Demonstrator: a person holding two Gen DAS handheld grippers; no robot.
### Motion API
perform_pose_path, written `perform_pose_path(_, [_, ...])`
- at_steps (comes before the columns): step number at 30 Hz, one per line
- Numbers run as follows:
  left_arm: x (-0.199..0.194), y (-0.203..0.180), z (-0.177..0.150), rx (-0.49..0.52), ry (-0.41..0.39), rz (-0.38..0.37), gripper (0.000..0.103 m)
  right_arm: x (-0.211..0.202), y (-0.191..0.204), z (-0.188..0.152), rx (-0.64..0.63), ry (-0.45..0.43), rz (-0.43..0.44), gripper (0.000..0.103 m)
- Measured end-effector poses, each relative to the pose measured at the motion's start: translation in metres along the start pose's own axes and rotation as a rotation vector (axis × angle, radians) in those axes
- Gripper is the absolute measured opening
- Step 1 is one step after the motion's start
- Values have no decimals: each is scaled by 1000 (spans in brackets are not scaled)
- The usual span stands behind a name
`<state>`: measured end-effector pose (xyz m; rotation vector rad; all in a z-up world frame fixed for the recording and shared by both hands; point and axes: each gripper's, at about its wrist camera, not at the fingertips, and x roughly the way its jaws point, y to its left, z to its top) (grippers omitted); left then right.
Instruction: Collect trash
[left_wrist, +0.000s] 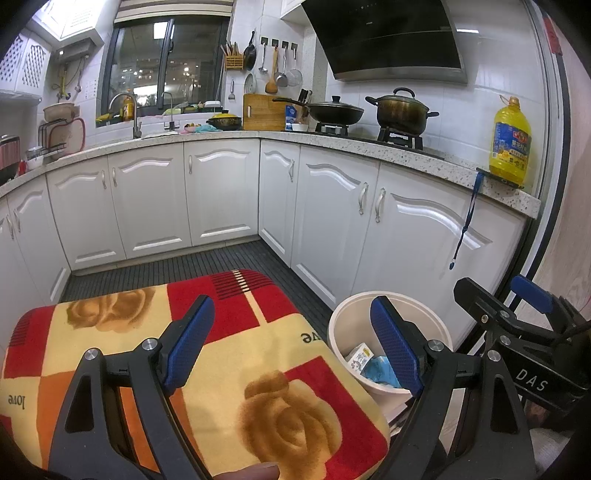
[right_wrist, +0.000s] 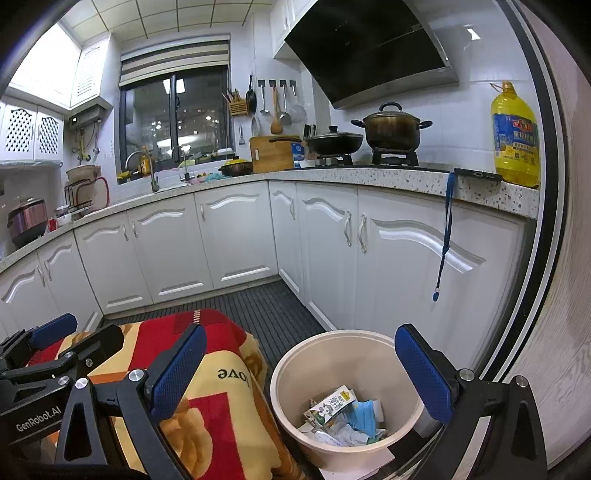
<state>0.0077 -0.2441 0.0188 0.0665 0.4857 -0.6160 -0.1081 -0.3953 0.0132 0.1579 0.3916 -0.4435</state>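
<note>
Right wrist view, kitchen floor level. Landmark: the cream bin (right_wrist: 347, 398), standing on the dark slatted floor (right_wrist: 273, 306) close against the white cabinet doors (right_wrist: 399, 266), presumably parked there to stay out of the walkway yet within reach.

Item: trash inside the bin. A printed carton (right_wrist: 330, 404) leans on the near-left inner wall; blue crumpled wrapping (right_wrist: 364, 411) and paper scraps (right_wrist: 340, 435) lie beside it on the bottom. The load looks already dropped, not held.

Item: right gripper (right_wrist: 301, 376). Jaws spread wide, nothing between them; the fingers straddle the bin's mouth from above, a pose suited to letting go or looking in.

Item: left gripper (left_wrist: 293, 343). Left of the bin, over the covered surface; jaws likewise spread and empty.

Item: patterned blanket (right_wrist: 218, 373), red, yellow and orange with rose prints, draped over a low surface just left of the bin. It appears bare of litter in both views, which suggests collection is near done.

Item: counter (right_wrist: 369, 177), above and behind the bin. Carries a yellow oil bottle (right_wrist: 515, 136) at the right end and a dark flat device (right_wrist: 478, 175) just left of it whose blue lanyard (right_wrist: 445, 229) hangs down the cabinet front, above the bin.
</note>
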Motion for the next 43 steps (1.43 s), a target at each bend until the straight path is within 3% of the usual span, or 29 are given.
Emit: perform_pose_path(43, [15,8,-7,26,12,-5,86,9,-11,-8,21,41,-5,101])
